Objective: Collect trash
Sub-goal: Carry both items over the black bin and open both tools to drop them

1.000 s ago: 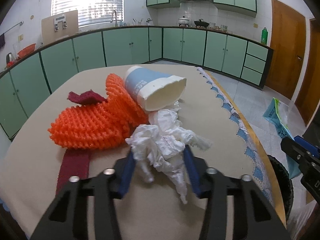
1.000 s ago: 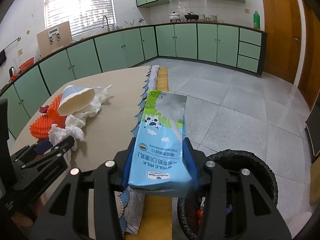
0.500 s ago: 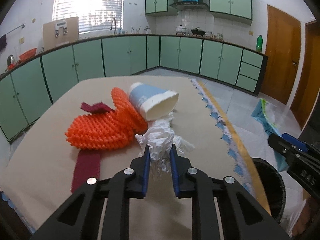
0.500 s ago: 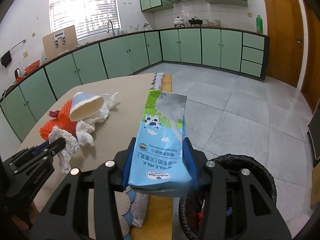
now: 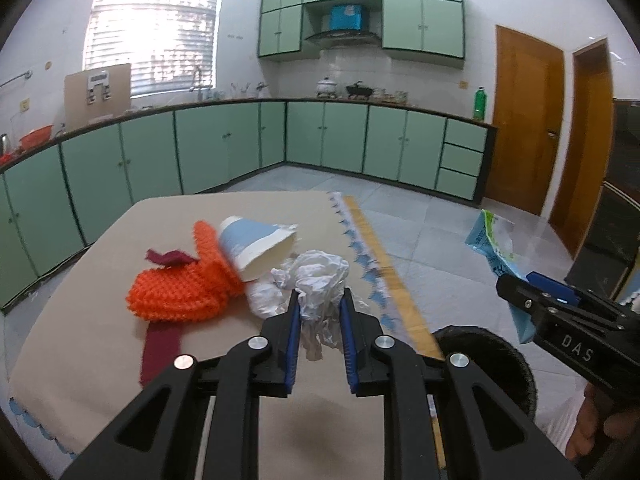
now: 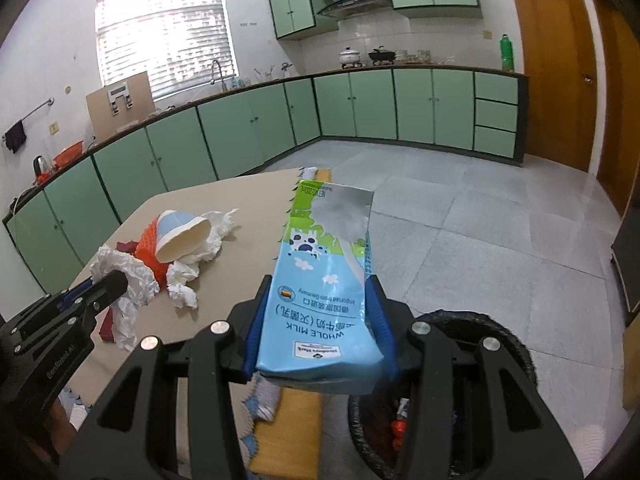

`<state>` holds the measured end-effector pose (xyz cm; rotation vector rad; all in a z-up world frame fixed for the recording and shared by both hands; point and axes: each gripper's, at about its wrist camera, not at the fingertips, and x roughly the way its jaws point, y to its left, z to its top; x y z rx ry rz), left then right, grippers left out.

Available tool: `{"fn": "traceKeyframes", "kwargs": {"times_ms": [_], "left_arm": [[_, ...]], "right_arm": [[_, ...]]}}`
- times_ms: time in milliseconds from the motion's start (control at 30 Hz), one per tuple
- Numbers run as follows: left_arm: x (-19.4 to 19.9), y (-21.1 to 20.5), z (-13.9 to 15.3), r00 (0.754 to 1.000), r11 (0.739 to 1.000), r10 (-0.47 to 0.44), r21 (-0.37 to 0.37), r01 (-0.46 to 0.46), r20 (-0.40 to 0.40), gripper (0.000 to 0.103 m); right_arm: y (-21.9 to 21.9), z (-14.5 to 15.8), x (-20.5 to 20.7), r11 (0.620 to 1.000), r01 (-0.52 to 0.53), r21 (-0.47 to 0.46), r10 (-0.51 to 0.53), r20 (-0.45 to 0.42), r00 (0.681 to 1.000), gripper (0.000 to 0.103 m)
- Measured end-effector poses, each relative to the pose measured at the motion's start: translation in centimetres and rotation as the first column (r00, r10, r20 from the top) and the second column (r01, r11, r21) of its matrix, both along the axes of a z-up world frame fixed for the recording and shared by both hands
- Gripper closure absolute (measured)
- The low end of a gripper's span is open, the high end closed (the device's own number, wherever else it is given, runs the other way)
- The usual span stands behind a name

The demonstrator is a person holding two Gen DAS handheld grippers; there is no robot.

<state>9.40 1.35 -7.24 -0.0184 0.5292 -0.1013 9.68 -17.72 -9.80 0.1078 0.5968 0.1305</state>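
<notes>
My left gripper (image 5: 319, 309) is shut on a crumpled white tissue (image 5: 320, 280), lifted above the beige table (image 5: 100, 344); it also shows in the right wrist view, where the tissue (image 6: 132, 276) hangs from the left gripper (image 6: 116, 280). My right gripper (image 6: 318, 300) is shut on a blue and green milk carton (image 6: 324, 280), held off the table's edge above the black trash bin (image 6: 508, 336). In the left wrist view the carton (image 5: 492, 240) and right gripper (image 5: 520, 284) are at the right. A tipped blue and white paper cup (image 5: 256, 248) and more tissue (image 5: 264, 300) lie on the table.
An orange knitted cloth (image 5: 180, 292) and a dark red strip (image 5: 160, 348) lie left of the cup. The table's scalloped cloth edge (image 5: 372, 276) runs along the right, with the bin (image 5: 480, 348) below it on the tiled floor. Green cabinets line the walls.
The left gripper closed on the tissue and lifted it off the pile, pulling back from the cup. The right gripper rose a little with the carton still held.
</notes>
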Motion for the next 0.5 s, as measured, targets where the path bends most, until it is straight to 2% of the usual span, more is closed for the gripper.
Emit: {"fn": "traceKeyframes", "kwargs": {"times_ms": [200,500], "left_arm": [[-0.3,-3.6,0.5,0.996,0.996,-0.091,0.0,0.091,0.023,0.084],[0.4,-9.9,0.0,0.974,0.974,-0.227,-0.002,0.227,0.021,0.084]], "right_arm": [[-3.4,0.6,-2.1,0.997,0.078,-0.018,-0.078,0.016,0.997,0.059],[-8.9,0.7,-4.7,0.977,0.209,-0.027,-0.208,0.03,0.978,0.059]]}}
